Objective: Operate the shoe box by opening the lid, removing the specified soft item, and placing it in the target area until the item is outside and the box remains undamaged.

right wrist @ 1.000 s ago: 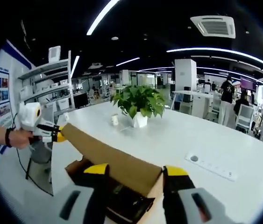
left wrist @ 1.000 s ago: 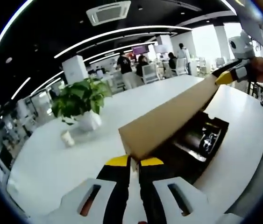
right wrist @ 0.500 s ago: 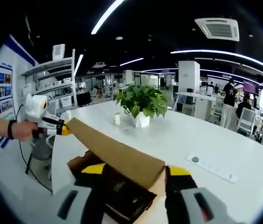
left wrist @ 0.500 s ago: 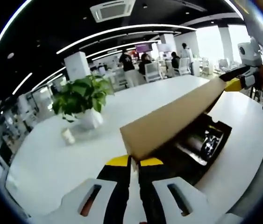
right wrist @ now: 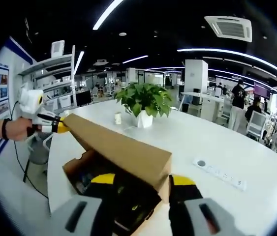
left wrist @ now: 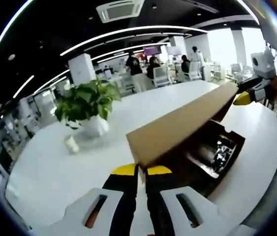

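Cardboard lid (left wrist: 177, 125), light and easily creased, is raised above the shoe box (right wrist: 86, 169) on the bench (right wrist: 217, 147), left gripper (left wrist: 141, 171) clenched on one corner, right gripper (right wrist: 143, 181) spread astride the other.

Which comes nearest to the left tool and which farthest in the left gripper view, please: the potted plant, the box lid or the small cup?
1. Box lid, right at the left tool tips.
2. Small cup, on the table, to the view's left.
3. Potted plant, just behind the cup.
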The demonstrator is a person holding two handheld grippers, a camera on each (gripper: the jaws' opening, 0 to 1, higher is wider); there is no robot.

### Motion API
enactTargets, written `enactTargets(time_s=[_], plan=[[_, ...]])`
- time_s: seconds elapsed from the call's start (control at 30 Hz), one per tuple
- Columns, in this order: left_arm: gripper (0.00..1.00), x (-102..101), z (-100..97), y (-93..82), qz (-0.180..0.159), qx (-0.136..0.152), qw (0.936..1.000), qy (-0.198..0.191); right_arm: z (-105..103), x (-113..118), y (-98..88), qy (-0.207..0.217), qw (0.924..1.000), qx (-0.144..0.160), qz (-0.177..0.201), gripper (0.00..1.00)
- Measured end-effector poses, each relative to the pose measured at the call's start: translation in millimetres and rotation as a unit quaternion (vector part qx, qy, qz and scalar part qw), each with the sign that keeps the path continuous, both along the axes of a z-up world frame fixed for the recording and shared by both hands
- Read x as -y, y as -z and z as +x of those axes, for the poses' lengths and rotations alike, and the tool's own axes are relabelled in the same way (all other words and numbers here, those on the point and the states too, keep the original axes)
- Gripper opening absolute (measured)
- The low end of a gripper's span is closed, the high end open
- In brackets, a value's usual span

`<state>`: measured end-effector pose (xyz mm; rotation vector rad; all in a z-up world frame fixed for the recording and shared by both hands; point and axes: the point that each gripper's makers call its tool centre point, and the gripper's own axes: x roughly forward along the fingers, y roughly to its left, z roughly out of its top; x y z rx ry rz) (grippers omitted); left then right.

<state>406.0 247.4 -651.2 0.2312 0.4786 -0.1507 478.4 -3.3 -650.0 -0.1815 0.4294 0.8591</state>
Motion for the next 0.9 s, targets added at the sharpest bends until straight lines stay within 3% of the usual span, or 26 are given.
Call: enactTargets(time_s=[0.23,0.53,0.9], plan=[[0.02,-1.4,2.8,-0.8,-0.001,0.001,1.0000,-0.001,15.4,8.8,0.5,0.027,0.9996,-0.002,0.007,0.21],[0.02,-3.0,8.0,-2.8,-0.001,0.003,1.0000,-0.002,27.5,12.9,6.4,0.041,0.9992,-0.001,0.005,0.10],[0.02,-4.8,16.7,-6.1,-0.002,0.007,1.0000,-0.003,36.3,12.6,18.1,0.040,0.9991,-0.009,0.004,0.07]])
